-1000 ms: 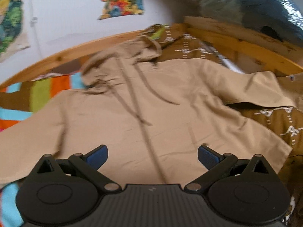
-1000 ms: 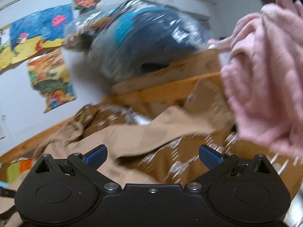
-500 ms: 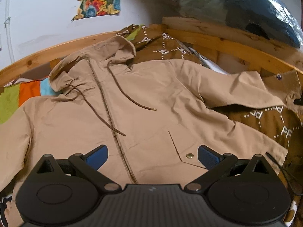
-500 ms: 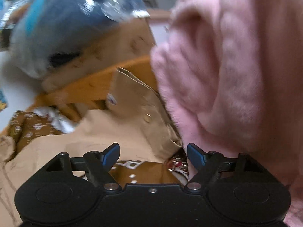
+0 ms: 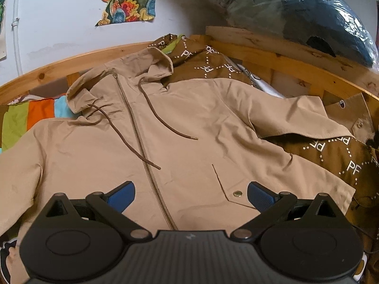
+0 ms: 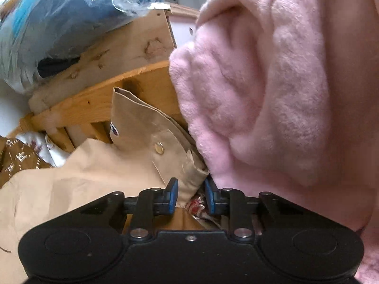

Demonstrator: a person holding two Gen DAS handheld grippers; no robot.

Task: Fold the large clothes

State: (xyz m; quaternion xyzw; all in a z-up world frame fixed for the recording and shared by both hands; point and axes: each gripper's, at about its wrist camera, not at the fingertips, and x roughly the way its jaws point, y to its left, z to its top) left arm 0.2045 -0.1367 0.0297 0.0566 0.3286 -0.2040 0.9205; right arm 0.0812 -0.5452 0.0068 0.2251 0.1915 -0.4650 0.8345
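Observation:
A tan hooded zip jacket (image 5: 189, 130) lies face up and spread flat on the bed, hood toward the wall. My left gripper (image 5: 190, 195) hovers open over its lower front, with the zip and a snap pocket between the fingers. The jacket's right sleeve (image 5: 296, 118) reaches out to the bed's wooden rail. My right gripper (image 6: 190, 196) is at that sleeve's cuff (image 6: 187, 177). Its jaws are closing, and the cuff's folded end sits between the blue pads and touches both.
A pink fleece garment (image 6: 272, 94) fills the right of the right wrist view, against the cuff. A brown patterned cloth (image 5: 343, 156) lies under the jacket. The wooden bed frame (image 5: 284, 59) carries a plastic-wrapped blue bundle (image 5: 308, 7). A striped blanket (image 5: 28, 118) shows at the left.
My right gripper swung right and down to the sleeve cuff beside the pink fleece, and its jaws narrowed from wide open onto the cuff. The left view steadied over the jacket.

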